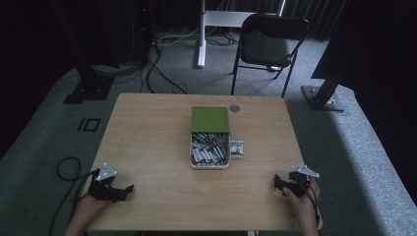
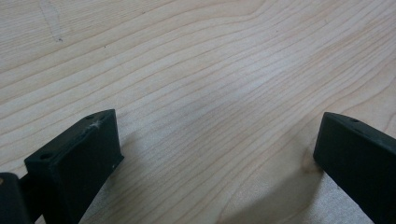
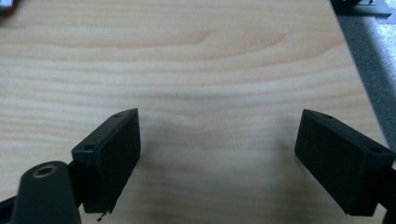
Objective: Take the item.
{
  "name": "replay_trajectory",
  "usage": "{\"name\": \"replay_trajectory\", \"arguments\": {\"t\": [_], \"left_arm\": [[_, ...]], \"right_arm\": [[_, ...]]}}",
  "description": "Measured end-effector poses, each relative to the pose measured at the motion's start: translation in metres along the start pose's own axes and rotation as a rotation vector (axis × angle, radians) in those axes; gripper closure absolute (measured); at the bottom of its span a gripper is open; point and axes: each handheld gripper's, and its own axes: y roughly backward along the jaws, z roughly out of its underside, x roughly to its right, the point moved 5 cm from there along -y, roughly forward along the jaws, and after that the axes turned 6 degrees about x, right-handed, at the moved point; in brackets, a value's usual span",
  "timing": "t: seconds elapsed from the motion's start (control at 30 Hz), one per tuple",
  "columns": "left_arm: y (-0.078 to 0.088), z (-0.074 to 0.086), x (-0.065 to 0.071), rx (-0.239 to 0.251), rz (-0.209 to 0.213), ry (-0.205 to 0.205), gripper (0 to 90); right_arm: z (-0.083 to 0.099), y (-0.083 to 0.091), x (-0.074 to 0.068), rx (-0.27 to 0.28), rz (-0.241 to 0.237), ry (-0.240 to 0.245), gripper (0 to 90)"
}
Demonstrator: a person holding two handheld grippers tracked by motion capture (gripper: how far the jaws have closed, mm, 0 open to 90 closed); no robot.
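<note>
An open box (image 1: 210, 151) with a raised green lid (image 1: 210, 119) stands at the middle of the wooden table (image 1: 147, 142); it holds several small white and red items. A small card or packet (image 1: 237, 149) lies against its right side. A round dark disc (image 1: 234, 108) sits near the far edge. My left gripper (image 1: 129, 189) rests at the near left corner, open, with bare wood between its jaws (image 2: 219, 154). My right gripper (image 1: 277, 183) rests at the near right corner, also open over bare wood (image 3: 217, 149).
A black folding chair (image 1: 268, 44) stands beyond the table's far edge. Cables trail on the grey carpet (image 1: 39, 147) at the left. Dark stand bases (image 1: 322, 96) sit at both far sides.
</note>
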Motion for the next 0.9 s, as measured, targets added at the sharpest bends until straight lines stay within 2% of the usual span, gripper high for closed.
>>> {"name": "replay_trajectory", "arguments": {"t": [0.07,0.4,0.9], "left_arm": [[0.0,0.0,0.0,0.0,0.0,0.0,1.4],[0.0,0.0001,0.0,0.0,0.0,0.0,1.4],[0.0,0.0,0.0,0.0,0.0,0.0,1.4]], "right_arm": [[0.0029,0.0005,-0.0009,0.005,0.007,-0.015,14.4],[0.0095,0.0064,-0.0011,0.026,0.023,-0.025,14.1],[0.0104,0.0071,-0.0007,0.024,0.012,-0.015,12.9]]}}
